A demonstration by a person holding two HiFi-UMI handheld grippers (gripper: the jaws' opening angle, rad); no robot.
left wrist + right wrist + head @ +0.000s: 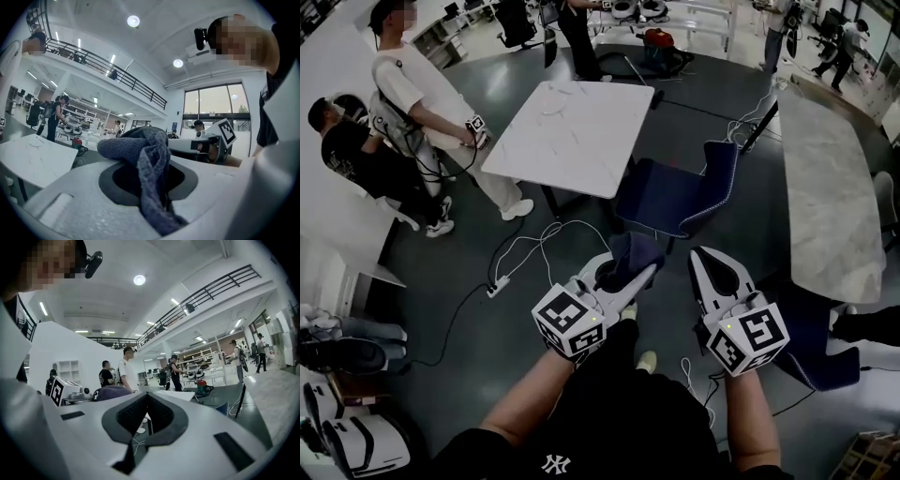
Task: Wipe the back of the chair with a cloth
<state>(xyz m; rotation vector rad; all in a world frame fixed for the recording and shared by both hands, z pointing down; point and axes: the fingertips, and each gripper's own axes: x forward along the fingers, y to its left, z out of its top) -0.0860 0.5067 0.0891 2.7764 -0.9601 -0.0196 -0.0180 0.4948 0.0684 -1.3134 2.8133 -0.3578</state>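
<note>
A navy blue chair (670, 199) stands beside the white table, its curved back (724, 173) toward me on the right. My left gripper (639, 272) is shut on a dark blue cloth (630, 255), held just short of the chair's seat. In the left gripper view the cloth (149, 161) bulges over the closed jaws and hangs down between them. My right gripper (697, 253) is shut and empty, level with the left one and just below the chair's back. Nothing lies between its jaws in the right gripper view (146, 397), where the cloth (112, 392) shows at the left.
A white square table (572, 127) stands beyond the chair and a long marble table (830, 187) at the right. White cables and a power strip (497, 289) lie on the dark floor. Two people (412, 103) stand at the left. Another blue chair (811, 342) is at my right.
</note>
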